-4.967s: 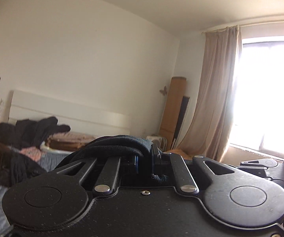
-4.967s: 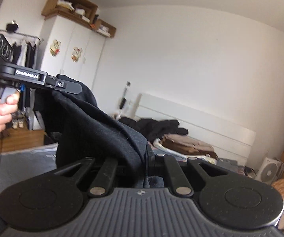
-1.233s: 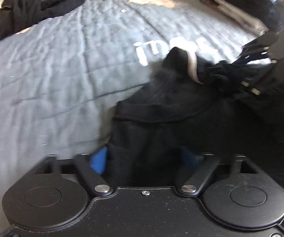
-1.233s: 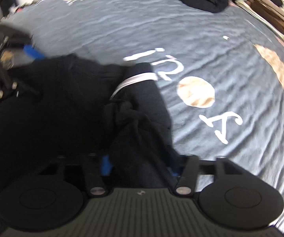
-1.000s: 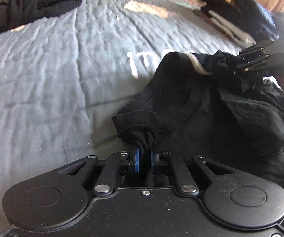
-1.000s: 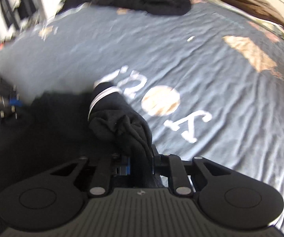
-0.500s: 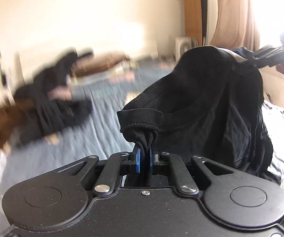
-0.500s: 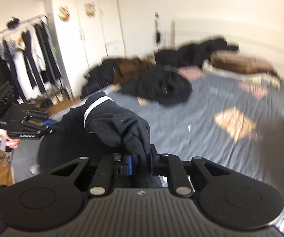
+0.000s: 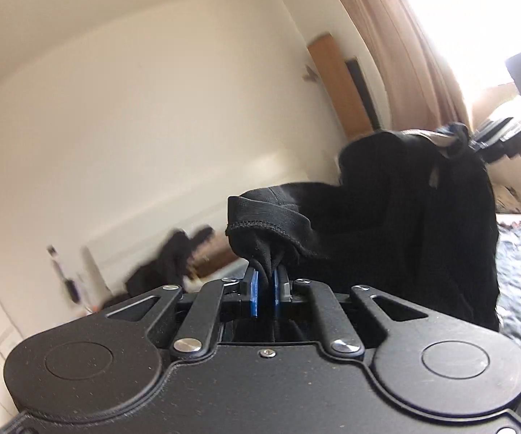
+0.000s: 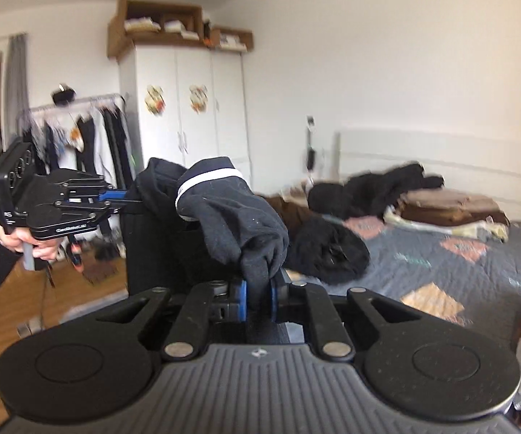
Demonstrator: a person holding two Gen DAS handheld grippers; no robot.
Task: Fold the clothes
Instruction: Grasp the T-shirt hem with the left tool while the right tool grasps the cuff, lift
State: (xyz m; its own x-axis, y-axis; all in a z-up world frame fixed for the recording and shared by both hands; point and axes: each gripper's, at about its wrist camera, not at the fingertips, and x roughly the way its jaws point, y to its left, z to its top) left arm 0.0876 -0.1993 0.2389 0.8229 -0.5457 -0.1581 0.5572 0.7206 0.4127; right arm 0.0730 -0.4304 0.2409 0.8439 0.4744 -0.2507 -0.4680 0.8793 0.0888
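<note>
Two grippers hold one black garment [image 10: 224,209] in the air above the bed [image 10: 441,275]: the left gripper [image 9: 265,291] and right gripper [image 10: 258,298] each pinch a bunched edge, the right's jaws having just tightened.

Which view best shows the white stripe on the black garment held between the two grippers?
The right wrist view: the white stripe runs sharp and unobstructed across the black garment, near the left gripper. The left wrist view shows only a pale sliver of it where the bunched cloth meets the right gripper.
</note>
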